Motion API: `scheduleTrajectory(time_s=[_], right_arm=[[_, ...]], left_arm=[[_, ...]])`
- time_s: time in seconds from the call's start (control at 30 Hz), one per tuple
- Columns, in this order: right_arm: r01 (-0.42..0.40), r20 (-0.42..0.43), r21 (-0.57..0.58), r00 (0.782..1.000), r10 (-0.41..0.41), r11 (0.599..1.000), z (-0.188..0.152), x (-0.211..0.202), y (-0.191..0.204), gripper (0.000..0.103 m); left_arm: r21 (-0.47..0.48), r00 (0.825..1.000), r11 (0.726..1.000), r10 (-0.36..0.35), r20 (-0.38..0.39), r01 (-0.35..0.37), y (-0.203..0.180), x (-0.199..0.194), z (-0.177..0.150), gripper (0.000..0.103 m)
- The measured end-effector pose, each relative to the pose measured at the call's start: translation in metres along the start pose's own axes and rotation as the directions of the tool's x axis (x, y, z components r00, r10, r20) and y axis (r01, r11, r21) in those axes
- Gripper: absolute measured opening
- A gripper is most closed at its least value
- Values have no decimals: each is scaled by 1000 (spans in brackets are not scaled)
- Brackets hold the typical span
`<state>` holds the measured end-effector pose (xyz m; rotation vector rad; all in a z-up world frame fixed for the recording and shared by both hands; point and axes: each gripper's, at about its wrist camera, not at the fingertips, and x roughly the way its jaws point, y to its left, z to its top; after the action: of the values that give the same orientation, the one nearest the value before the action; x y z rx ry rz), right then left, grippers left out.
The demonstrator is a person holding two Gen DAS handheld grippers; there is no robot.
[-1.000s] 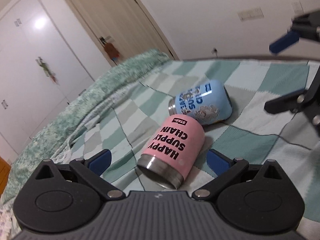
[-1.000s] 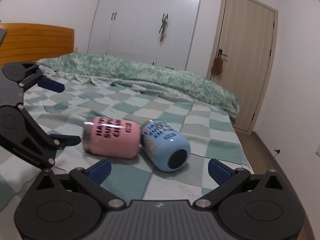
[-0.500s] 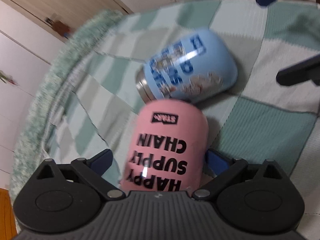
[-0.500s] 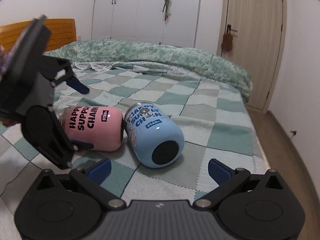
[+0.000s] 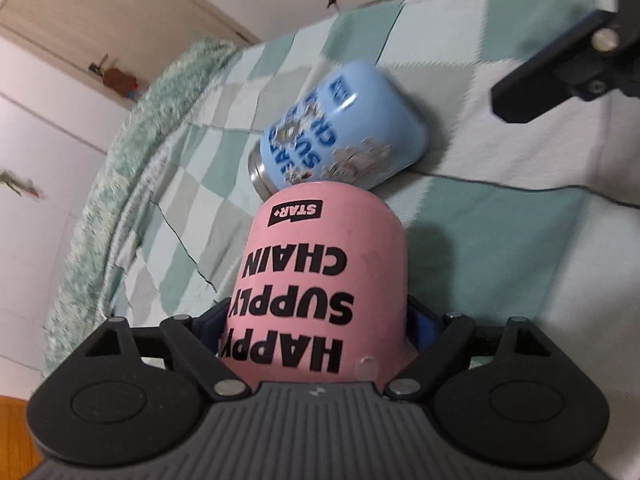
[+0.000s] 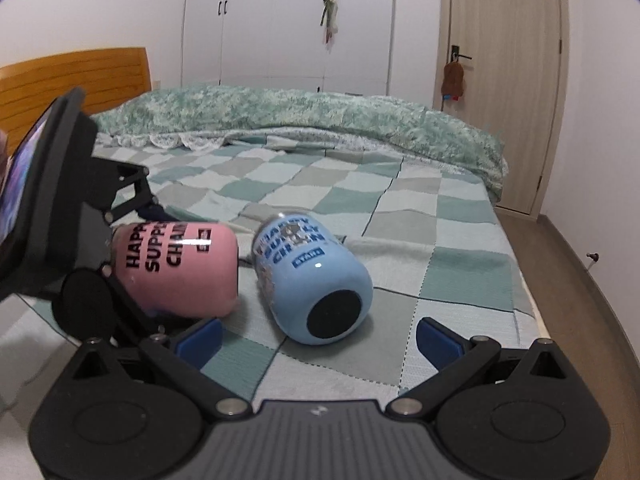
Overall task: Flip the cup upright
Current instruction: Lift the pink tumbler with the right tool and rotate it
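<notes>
A pink cup [image 5: 320,276] marked "HAPPY SUPPLY CHAIN" lies on its side on the checked bedspread; it also shows in the right wrist view [image 6: 180,268]. My left gripper [image 5: 316,328] is shut on its rim end, the blue pads pressed against both sides. A light blue cup [image 5: 340,140] lies on its side just beyond it, base toward the right wrist camera [image 6: 316,284]. My right gripper [image 6: 316,340] is open and empty, a little short of the blue cup, and also shows in the left wrist view [image 5: 560,40].
The green and white checked bedspread [image 6: 400,216] covers the bed, with a bunched green quilt [image 6: 320,116] at the back. A wooden headboard [image 6: 80,76] stands left, wardrobes [image 6: 280,20] and a door [image 6: 504,80] behind. The bed's right edge drops to the floor [image 6: 580,320].
My left gripper has moved in around the pink cup and closed on it. My right gripper has come nearer the blue cup and stays open.
</notes>
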<state>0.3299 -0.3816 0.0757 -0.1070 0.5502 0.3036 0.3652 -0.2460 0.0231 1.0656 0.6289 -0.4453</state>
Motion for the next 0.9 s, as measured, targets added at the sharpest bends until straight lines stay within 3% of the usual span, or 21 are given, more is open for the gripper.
scheduleTrajectory(time_s=[0.27,0.47,0.67,0.9], right_arm=[[37,27,3,999,-37,999,0,-83,41,103],[41,17,11,999,-41,999,-12,-130,75,103],[31,-32,-5,999,-31,1000,-35,-154,104,103],[22,-75,0,997,-22,1000,-59,-163,122,103]], left_arm=[[27,995,1000,11,95,-13,-28,-102,-20,87],[51,992,999,-12,127,6,-65,-153,-52,87],[59,990,997,-55,131,47,-96,-171,-83,87],[97,991,992,-91,97,82,-120,-155,-108,87]])
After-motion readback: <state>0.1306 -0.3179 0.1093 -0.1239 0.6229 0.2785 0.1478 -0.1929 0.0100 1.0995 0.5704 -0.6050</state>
